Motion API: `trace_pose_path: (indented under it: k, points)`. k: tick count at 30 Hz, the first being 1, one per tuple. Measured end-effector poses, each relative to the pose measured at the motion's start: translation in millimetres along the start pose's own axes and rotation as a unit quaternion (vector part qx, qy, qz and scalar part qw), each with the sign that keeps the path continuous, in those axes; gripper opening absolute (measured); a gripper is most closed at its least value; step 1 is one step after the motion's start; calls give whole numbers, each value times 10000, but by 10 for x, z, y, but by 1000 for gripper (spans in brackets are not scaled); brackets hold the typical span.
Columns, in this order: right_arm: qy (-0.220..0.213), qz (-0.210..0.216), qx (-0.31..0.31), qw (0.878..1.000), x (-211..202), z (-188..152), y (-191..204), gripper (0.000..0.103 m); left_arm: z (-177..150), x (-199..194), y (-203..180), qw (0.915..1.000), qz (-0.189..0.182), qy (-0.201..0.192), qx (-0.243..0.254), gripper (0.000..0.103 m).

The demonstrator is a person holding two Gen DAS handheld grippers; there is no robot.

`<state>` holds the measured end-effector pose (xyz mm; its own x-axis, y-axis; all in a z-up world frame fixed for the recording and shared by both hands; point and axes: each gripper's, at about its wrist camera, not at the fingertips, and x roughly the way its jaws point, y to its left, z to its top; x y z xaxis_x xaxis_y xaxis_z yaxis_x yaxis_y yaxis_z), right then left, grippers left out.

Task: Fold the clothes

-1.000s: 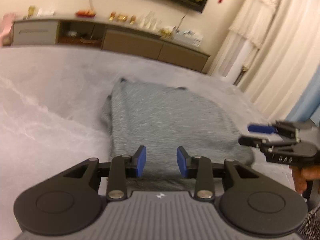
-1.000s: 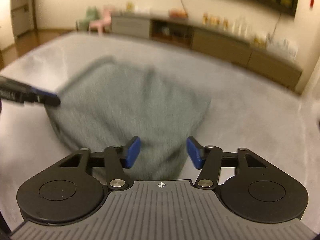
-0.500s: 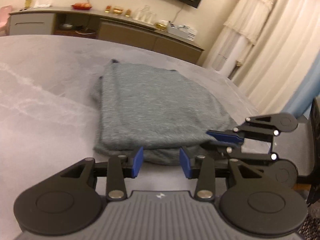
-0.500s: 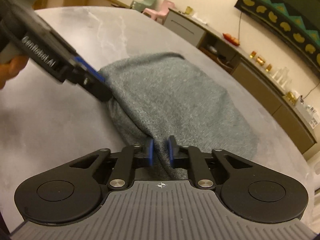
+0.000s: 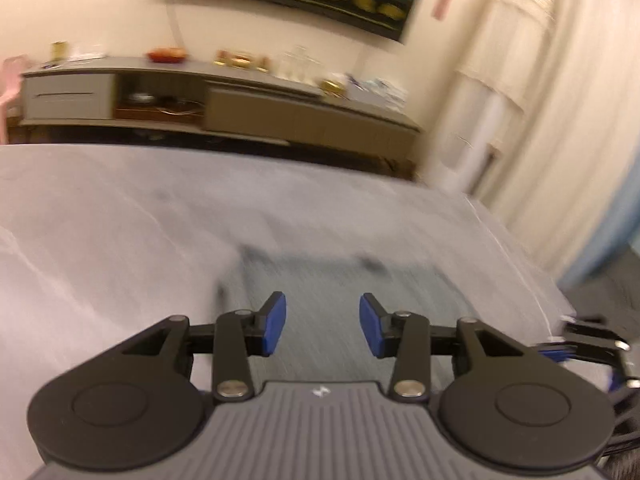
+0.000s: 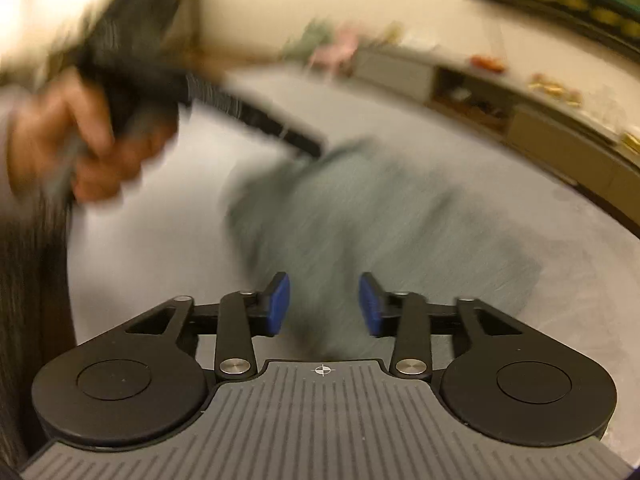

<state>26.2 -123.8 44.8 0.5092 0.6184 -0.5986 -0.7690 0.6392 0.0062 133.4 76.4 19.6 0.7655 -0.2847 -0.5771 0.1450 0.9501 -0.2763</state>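
Both tools, left tool [image 5: 322, 329] and right tool [image 6: 324, 305], stand released, the right opening, above the folded grey knit garment [image 6: 384, 216] on the grey counter [image 5: 100, 220]; folding appears nearly complete.

The right tool [image 6: 323, 304] hangs over the near edge of a blurred grey garment [image 6: 380, 216] on the pale tabletop [image 6: 152, 280], its blue pads [image 6: 277, 300] opening, nothing pinched. A hand [image 6: 80, 140] holds the left tool [image 6: 310, 144] at the garment's far corner.
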Motion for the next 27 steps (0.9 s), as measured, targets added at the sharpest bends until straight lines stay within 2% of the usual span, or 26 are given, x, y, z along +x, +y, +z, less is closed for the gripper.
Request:
trace_pose_path:
  k: [2,3,6,8,10,11,12,13,14,16,18,21,23,27]
  points:
    - [-397,-220,842,9954,-85,90,-372,58,170,197,133,9995,189,146,-208,46]
    - [-480,-428,1330,9890,-68,105,-576,60,239,321,209,9987,292,264,-311,46]
    - [-329,-1020,2570,9605,170,60,-1162,59,356,714,369,9956,520,602,-490,46]
    - [-259,-1096,2971,9482,369,9,-1415,57,387,904,440,9945,443,777,-540,46]
    - [-194,-874,3397,9363,568,-57,-1610,54,372,1056,460,9934,354,909,-604,46]
    - [-169,-744,3537,9322,634,-84,-1649,52,356,1119,460,9929,336,945,-636,43]
    - [-144,-615,3673,9279,699,-112,-1687,45,351,1149,478,9923,322,956,-716,21]
    - [-157,-535,3758,9250,763,-109,-1731,24,336,1165,521,9911,322,976,-846,12]
    - [-171,-456,3841,9220,826,-107,-1776,15,320,1152,574,9902,287,933,-1002,11]
    - [-340,-522,3903,9186,791,-56,-1771,8,266,1062,718,9860,63,753,-1485,10]
    - [-449,-637,3896,9177,719,-72,-1740,8,188,947,866,9726,-344,591,-2220,9]
    - [-646,-641,4074,9087,656,-79,-1721,7,87,869,1029,9558,-664,449,-2829,9]
    - [-716,-604,4248,9004,634,-102,-1719,7,19,864,1115,9441,-751,411,-3184,9]
    - [-766,-413,4775,8743,645,-228,-1765,7,-138,880,1292,9082,-949,298,-4065,8]
